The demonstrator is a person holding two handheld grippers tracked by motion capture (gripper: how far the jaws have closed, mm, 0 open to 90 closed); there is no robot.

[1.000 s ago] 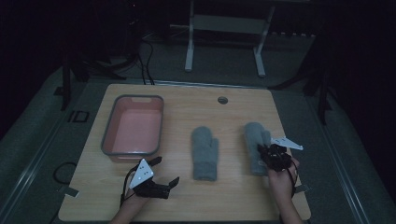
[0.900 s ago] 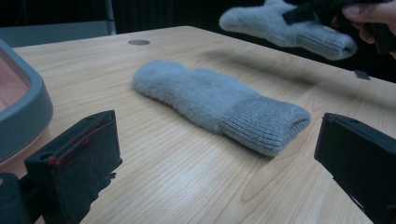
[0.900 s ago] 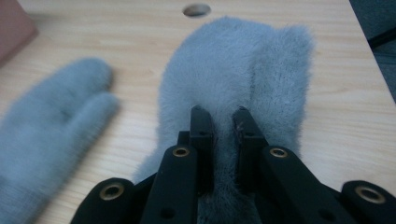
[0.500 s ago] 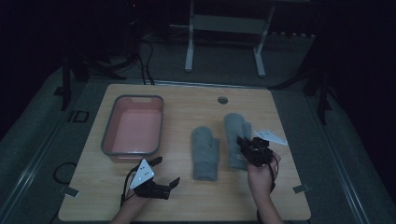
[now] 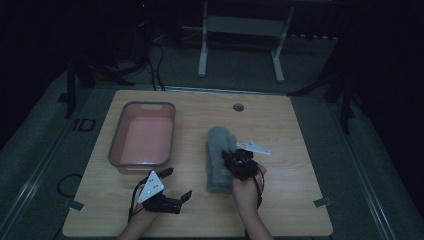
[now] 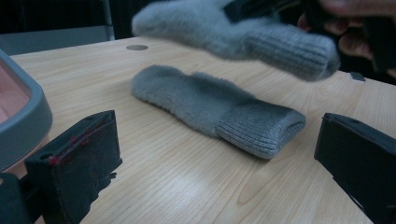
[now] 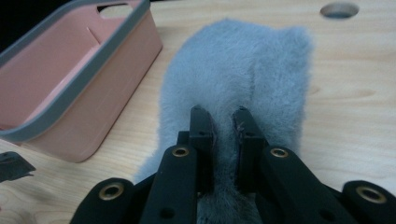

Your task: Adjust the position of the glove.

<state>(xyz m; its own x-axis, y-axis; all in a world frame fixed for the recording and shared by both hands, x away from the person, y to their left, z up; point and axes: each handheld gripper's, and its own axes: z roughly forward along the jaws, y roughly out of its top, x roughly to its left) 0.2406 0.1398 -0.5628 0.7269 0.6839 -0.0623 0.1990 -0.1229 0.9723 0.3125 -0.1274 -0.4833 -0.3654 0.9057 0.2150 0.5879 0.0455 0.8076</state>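
The wooden table (image 5: 300, 200) carries everything, pale-grained, with a round cable hole (image 5: 238, 107) near its far edge. On its left part stands a pink tub with a grey rim (image 5: 142, 137), rectangular and open-topped; in the right gripper view its near corner (image 7: 74, 116) sits just beside the mitten.

Two grey fleece mittens are in the middle of the table. The lower mitten (image 6: 215, 109) lies flat on the wood, its ribbed cuff toward the person's right in the left gripper view. The held mitten (image 6: 243, 35) hangs above it, clear of the table, fuzzy end toward the far edge and ribbed cuff nearer the person. From the high view the two overlap into one grey shape (image 5: 219, 150), so their edges cannot be told apart there.

The right gripper (image 7: 219, 123) is clamped on the held mitten: its two black jaws stand close together with a fold of grey fleece pinched between them. In the high view it (image 5: 235, 160) sits over the mittens' right side, the person's right hand (image 5: 246, 187) behind it.

The left gripper (image 5: 176, 184) rests low on the near left part of the table, just in front of the tub. Its jaws stand wide apart with nothing between them, pointing toward the lower mitten.
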